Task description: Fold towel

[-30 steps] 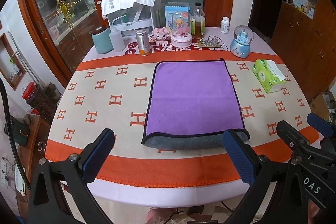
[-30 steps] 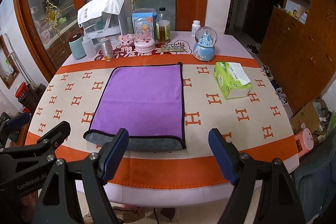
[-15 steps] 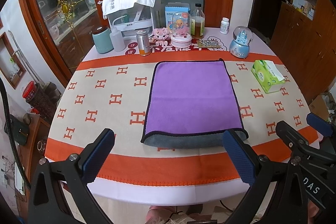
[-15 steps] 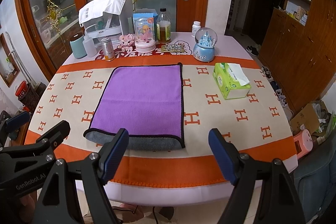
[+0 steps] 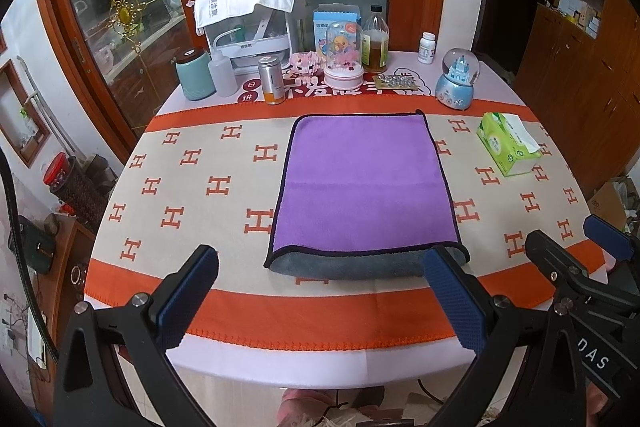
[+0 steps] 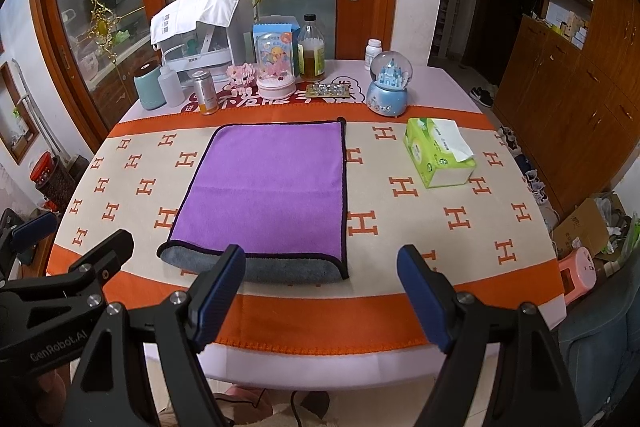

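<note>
A purple towel [image 5: 364,183] with a grey underside lies folded flat in the middle of the table; it also shows in the right wrist view [image 6: 266,191]. Its grey fold faces the near edge. My left gripper [image 5: 320,291] is open and empty, held above the table's near edge in front of the towel. My right gripper [image 6: 320,291] is open and empty, also at the near edge, a little right of the towel. Each gripper shows at the edge of the other's view.
A green tissue box [image 6: 438,157] lies right of the towel. Along the far edge stand a snow globe [image 6: 390,85], bottles, a can [image 6: 205,92], a teal canister [image 6: 149,87] and a white rack. The orange-patterned tablecloth [image 6: 440,227] covers the table.
</note>
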Available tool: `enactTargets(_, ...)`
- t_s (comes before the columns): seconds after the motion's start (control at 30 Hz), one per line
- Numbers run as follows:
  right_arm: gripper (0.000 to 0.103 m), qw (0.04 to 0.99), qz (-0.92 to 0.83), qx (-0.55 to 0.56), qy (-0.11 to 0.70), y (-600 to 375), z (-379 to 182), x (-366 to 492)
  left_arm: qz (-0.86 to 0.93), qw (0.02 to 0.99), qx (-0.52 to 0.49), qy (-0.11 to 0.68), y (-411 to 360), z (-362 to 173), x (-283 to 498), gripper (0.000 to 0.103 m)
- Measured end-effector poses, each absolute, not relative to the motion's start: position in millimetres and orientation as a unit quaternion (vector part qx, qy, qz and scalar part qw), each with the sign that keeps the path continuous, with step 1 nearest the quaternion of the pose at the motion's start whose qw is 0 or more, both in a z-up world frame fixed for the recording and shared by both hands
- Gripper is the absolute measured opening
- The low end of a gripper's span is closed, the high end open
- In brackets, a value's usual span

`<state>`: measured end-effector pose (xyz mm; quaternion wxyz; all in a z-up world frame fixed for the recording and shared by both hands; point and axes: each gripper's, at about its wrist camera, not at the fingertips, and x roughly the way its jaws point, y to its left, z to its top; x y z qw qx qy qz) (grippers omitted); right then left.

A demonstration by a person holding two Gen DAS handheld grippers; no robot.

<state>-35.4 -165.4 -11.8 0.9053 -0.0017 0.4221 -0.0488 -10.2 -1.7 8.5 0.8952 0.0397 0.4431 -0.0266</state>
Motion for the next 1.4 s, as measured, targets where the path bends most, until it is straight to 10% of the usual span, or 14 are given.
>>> enactTargets(1.4,0.079,0.900,0.019,0.002,0.436,-168.6,-26.2,-33.9,0.011,0.890,0.017,0.456,-4.4,-2.8,-25.2,0.102)
